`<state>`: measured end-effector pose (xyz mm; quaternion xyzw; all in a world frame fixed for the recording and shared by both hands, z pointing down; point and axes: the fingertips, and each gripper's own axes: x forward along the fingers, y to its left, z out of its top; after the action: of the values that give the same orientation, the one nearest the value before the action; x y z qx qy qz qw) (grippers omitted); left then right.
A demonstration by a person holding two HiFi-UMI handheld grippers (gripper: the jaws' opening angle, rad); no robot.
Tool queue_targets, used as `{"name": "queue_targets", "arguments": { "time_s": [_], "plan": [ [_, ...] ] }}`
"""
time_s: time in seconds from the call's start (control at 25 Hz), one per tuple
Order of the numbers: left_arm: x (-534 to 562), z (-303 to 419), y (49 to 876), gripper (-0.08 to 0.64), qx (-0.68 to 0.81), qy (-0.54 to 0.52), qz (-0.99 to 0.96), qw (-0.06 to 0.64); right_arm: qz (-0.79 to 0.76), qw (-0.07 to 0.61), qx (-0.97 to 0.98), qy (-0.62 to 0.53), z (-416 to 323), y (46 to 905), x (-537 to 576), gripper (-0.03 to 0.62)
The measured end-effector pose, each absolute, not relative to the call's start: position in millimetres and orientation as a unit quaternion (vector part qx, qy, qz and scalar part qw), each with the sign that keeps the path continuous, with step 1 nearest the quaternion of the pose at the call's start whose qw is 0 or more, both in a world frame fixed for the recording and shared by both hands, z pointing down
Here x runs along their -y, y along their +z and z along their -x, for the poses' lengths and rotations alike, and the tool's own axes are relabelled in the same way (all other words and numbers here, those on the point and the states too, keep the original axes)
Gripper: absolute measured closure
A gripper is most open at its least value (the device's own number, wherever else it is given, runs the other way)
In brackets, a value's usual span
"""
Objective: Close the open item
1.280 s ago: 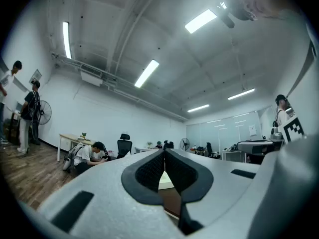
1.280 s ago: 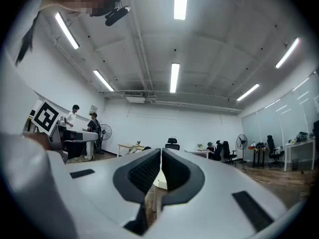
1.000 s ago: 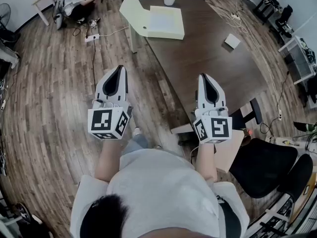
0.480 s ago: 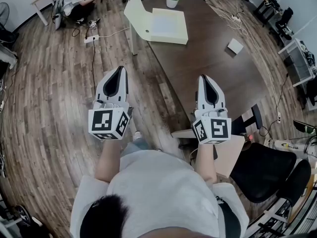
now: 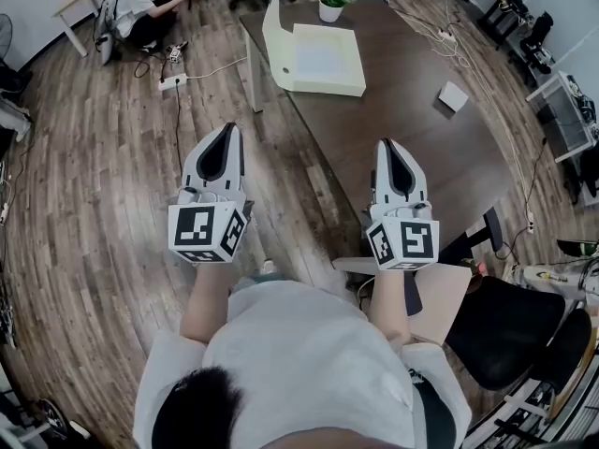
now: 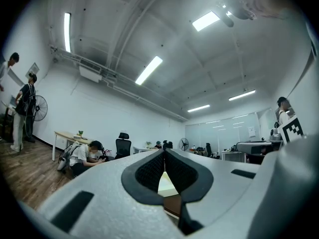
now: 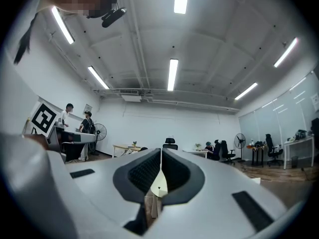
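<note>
Nearer now, box [image 5: 323, 59] sits well ahead of left gripper [image 5: 227, 129] and right gripper [image 5: 387, 144], jaws closed, empty.

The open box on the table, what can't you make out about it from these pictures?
- Head view: the box is far and small; whether anything lies inside is unclear.
- Head view: its raised lid shows nearly edge-on, so any hinge or clasp is hidden.
- Left gripper view: the left gripper, jaws shut, hides all but a sliver of the box.
- Right gripper view: the right gripper, also shut, does the same.
</note>
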<state>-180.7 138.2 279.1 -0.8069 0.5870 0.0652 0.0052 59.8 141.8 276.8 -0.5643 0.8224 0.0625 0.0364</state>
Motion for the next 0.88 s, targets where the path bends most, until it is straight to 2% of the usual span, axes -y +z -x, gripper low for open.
{"name": "queue_targets", "arguments": {
  "time_s": [0.88],
  "plan": [
    [-26,215,299,0.551,-0.582,0.048,0.812,-0.008,0.572,0.03,-0.818,0.047,-29,296,-30,0.578]
  ]
}}
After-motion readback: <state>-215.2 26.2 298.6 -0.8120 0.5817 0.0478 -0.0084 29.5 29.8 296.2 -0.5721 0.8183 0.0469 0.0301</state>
